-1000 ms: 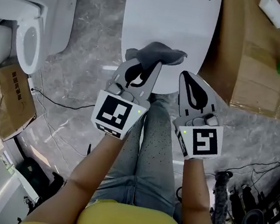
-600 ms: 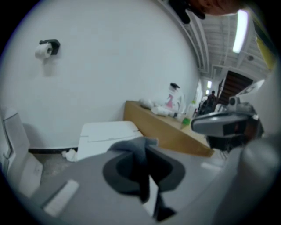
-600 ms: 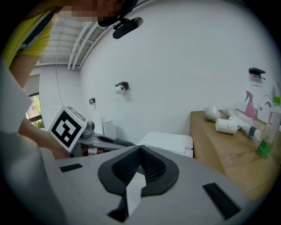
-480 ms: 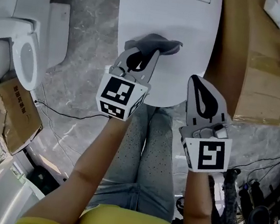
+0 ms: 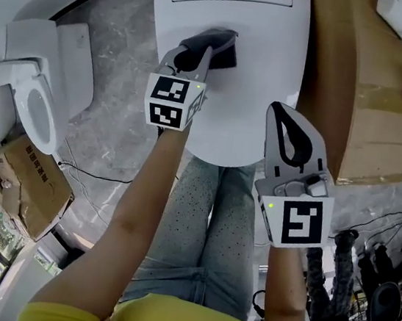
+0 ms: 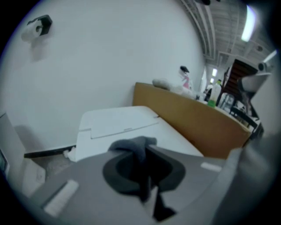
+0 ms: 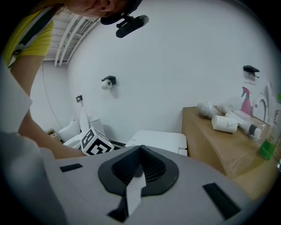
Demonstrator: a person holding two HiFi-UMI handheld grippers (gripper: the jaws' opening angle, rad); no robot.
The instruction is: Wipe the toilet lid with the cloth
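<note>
The white toilet lid (image 5: 258, 68) fills the top middle of the head view and lies closed. My left gripper (image 5: 211, 44) is over the lid's left half, shut on a dark grey cloth (image 5: 220, 50) that bunches out past its tips and rests on the lid. In the left gripper view the cloth (image 6: 134, 147) sticks up between the closed jaws, with the lid (image 6: 118, 125) beyond. My right gripper (image 5: 283, 116) hovers by the lid's right front edge, shut and holding nothing (image 7: 140, 151).
A brown cardboard-covered counter (image 5: 359, 89) with tubes and bottles stands right of the toilet. A second white toilet (image 5: 28, 95) and a cardboard box (image 5: 23, 183) are at the left. Cables (image 5: 87, 177) trail on the grey floor. The person's legs are below the lid.
My left gripper has moved forward and down across the lid with the cloth, toward the hinge end. The right gripper shifted a little to the right and stays shut.
</note>
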